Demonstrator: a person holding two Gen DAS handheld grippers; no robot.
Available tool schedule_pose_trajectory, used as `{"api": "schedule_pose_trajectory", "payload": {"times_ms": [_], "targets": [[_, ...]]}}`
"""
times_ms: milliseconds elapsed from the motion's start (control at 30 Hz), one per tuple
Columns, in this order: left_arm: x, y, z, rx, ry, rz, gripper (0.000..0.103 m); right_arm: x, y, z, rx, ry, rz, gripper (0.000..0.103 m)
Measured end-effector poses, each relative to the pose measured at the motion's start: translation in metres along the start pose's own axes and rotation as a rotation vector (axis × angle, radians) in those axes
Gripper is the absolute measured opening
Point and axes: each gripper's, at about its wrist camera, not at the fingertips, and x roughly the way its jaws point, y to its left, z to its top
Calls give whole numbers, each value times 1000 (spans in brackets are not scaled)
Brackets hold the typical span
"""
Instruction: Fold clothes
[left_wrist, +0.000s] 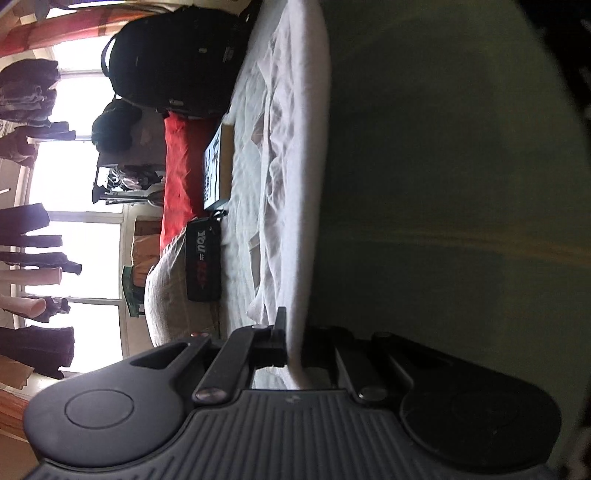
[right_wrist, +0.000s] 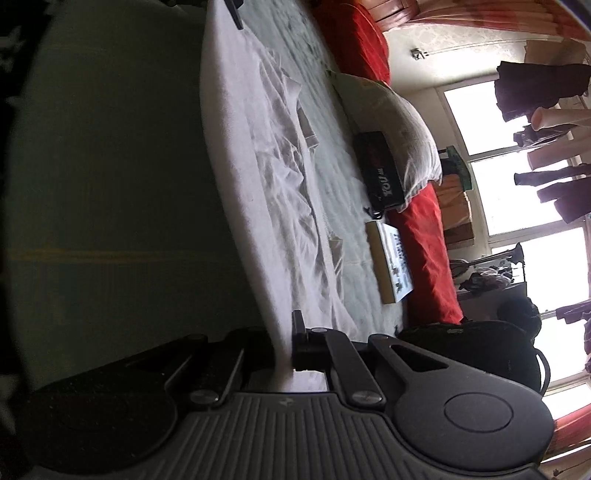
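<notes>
In the left wrist view, turned on its side, the left tongs (left_wrist: 293, 349) at the bottom centre are clenched on an edge of a white garment (left_wrist: 291, 155), which runs from them up the middle of the frame; pinching one end like this probably keeps the edge taut so the cloth can be carried over into a fold. The garment lies rumpled on a pale bedsheet (left_wrist: 240, 229), with a green surface (left_wrist: 443, 184) filling the right half. Left of the cloth sit a flat box (left_wrist: 218, 170), a black pouch (left_wrist: 203, 258), a red blanket (left_wrist: 181, 177) and a black backpack (left_wrist: 173, 55) at the top, with bright windows (left_wrist: 81, 177) and hanging clothes beyond. In the right wrist view, the right tongs (right_wrist: 286, 345) at the bottom centre grip the same garment's (right_wrist: 266, 177) other end, likely the matching corner. A pillow (right_wrist: 402, 125) lies in the upper middle and windows (right_wrist: 517, 192) fill the right.
</notes>
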Motion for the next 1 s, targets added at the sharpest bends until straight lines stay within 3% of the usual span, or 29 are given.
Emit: {"api": "schedule_pose_trajectory", "payload": {"times_ms": [267,667,767,867,933,1000], "targets": [[-48,-26,4,34,-28,-10,1,-41,33,-9,7,8,25,5],[-40,-58,6,-34,-31,-62,1,-34,59,-14,89,34,53,6],[-38,-57,4,-81,-27,-66,2,-33,64,-17,130,41,52,11],[-43,-53,3,-123,-30,-73,11,-41,70,-25,179,47,52,14],[-51,-51,0,-144,-35,-90,12,-48,74,-31,193,54,50,25],[-57,-50,-2,-166,-40,-111,13,-55,78,-38,204,67,48,29]]}}
